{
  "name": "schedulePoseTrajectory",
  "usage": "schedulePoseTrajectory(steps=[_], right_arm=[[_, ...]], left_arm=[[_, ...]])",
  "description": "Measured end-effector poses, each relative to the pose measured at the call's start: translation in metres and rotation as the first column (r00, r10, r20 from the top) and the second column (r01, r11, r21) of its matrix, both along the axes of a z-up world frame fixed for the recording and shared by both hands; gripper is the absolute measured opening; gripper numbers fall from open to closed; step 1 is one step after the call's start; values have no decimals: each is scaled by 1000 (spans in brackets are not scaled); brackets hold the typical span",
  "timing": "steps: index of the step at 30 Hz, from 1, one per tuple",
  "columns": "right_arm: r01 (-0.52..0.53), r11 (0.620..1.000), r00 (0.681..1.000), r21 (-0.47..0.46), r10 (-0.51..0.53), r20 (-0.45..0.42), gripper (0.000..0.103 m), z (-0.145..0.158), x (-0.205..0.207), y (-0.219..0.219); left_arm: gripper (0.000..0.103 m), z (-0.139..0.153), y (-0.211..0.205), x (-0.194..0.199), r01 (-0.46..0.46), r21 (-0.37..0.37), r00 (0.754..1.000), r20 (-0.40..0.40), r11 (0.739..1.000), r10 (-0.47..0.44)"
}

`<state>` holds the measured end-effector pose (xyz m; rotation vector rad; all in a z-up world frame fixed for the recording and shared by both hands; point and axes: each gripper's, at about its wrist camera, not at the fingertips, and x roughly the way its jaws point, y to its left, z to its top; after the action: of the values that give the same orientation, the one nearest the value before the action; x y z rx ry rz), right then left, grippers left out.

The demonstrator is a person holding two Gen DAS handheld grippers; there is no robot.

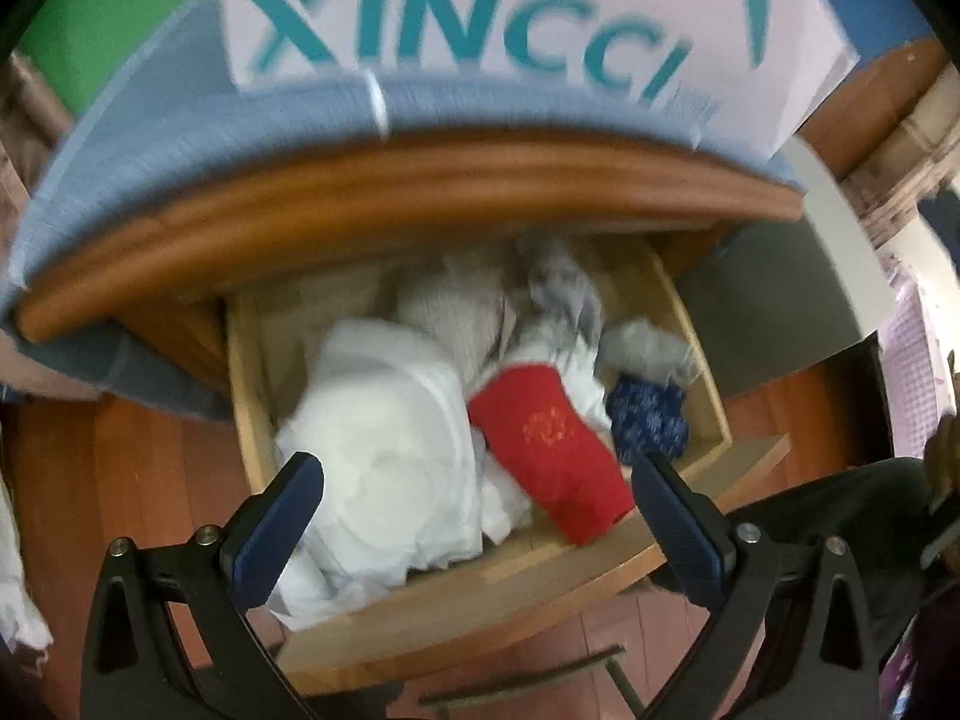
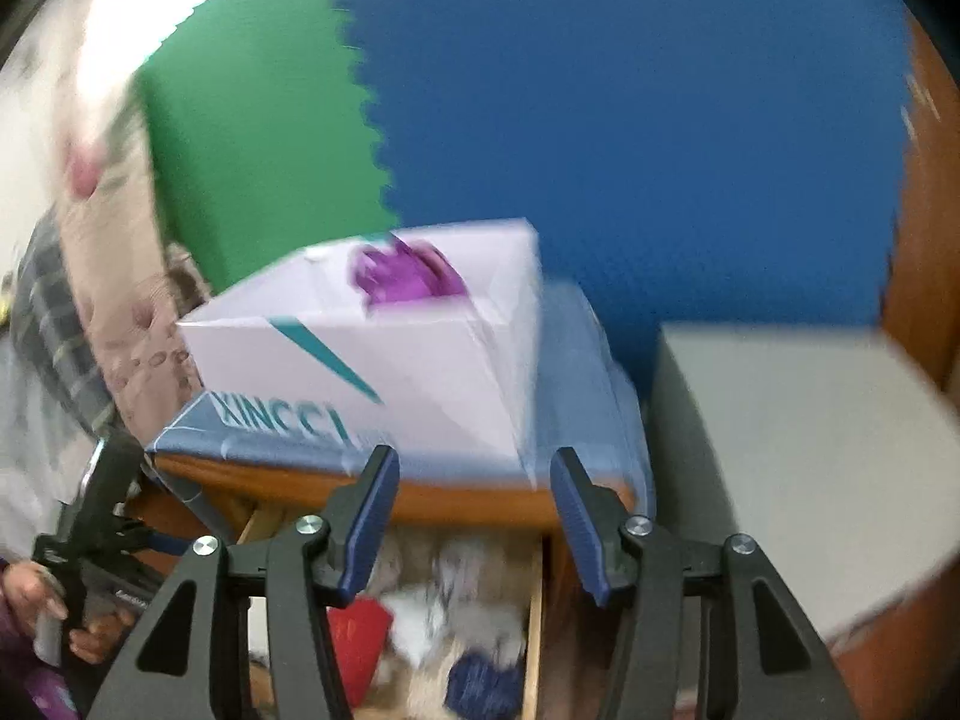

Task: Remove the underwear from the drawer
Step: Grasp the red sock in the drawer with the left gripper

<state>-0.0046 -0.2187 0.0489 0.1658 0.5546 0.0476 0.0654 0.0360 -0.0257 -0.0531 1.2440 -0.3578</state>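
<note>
The wooden drawer (image 1: 690, 336) stands pulled out, full of folded underwear: a large white piece (image 1: 384, 438), a red piece (image 1: 552, 450) with a gold mark, a navy patterned piece (image 1: 648, 420) and grey ones behind. My left gripper (image 1: 477, 468) hangs open just above the white and red pieces, pointing steeply down, nothing between its pads. My right gripper (image 2: 474, 462) is open and empty, aimed at the cabinet's top edge, with the drawer (image 2: 534, 600) and the red piece (image 2: 357, 630) below it. The left gripper's frame and a hand (image 2: 36, 600) show at the lower left.
A white box with teal lettering (image 1: 480, 18) sits on the blue cloth (image 1: 180, 120) covering the cabinet top; purple stuff shows in its opening (image 2: 408, 276). A grey block (image 2: 780, 450) stands to the right. Green and blue wall panels lie behind. A metal handle (image 1: 528, 678) is on the drawer front.
</note>
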Motion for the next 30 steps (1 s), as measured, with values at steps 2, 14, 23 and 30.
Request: schedulePoseTrajectory(steps=[2, 14, 23, 30], right_arm=[[36, 996, 997, 78, -30, -69, 54, -13, -1, -18], [-15, 994, 999, 110, 11, 37, 54, 4, -28, -40], [-34, 988, 998, 152, 27, 51, 54, 6, -34, -46], [-21, 985, 999, 168, 13, 50, 54, 6, -36, -52]], left_arm=[[102, -8, -12, 2, -9, -13, 1000, -30, 1000, 9], [102, -75, -58, 20, -76, 98, 978, -184, 992, 93], [94, -104, -62, 30, -116, 127, 952, -267, 985, 146], [31, -105, -77, 25, -51, 109, 970, -232, 993, 75]])
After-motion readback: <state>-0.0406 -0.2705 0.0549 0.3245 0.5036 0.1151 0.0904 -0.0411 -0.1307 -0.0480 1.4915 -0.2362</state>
